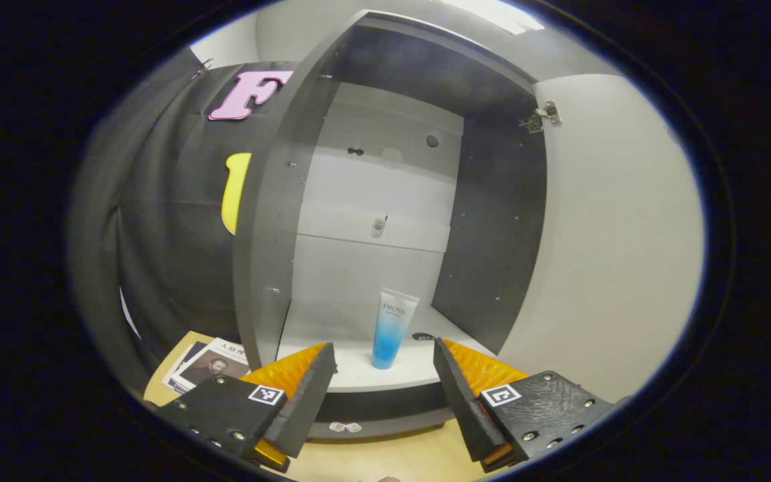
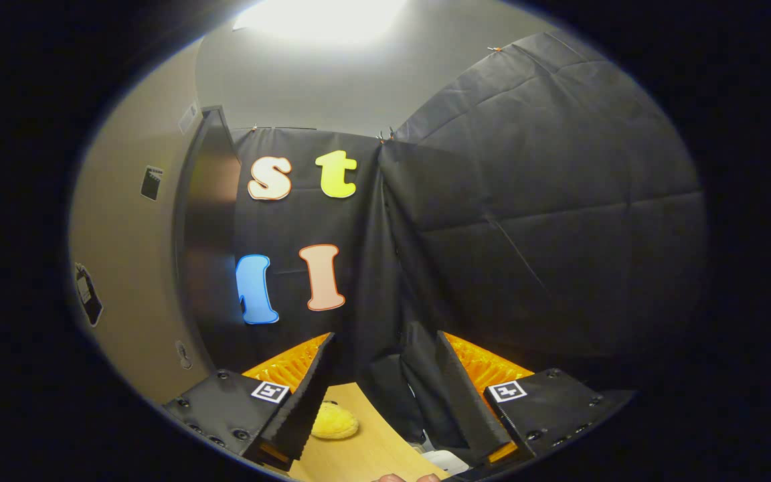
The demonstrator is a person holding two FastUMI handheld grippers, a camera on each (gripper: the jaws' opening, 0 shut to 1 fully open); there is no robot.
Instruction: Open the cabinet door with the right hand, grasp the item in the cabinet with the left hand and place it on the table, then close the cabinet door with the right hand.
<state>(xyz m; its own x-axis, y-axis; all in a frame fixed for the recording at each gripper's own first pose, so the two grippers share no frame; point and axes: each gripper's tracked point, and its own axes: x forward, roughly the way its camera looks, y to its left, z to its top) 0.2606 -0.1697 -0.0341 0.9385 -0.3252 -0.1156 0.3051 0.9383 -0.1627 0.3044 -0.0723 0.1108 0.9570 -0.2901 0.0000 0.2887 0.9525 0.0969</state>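
The cabinet (image 1: 385, 201) stands open in the left gripper view, its pale door (image 1: 613, 227) swung out to the right. A white and blue tube (image 1: 393, 328) stands upright on the cabinet's white floor (image 1: 359, 375), near the front. My left gripper (image 1: 384, 365) is open and lined up with the tube, its fingertips just short of the cabinet's front edge, with the tube showing in the gap between them. In the right gripper view my right gripper (image 2: 385, 361) is open with nothing in it, facing the black cloth wall, with the door's edge (image 2: 208, 221) at the left.
A wooden table (image 1: 392, 455) lies below the cabinet. A printed sheet with a portrait (image 1: 208, 365) rests on it at the left. A yellow fuzzy object (image 2: 334, 422) sits on the table in the right gripper view, beside a white object (image 2: 446, 462) at the bottom.
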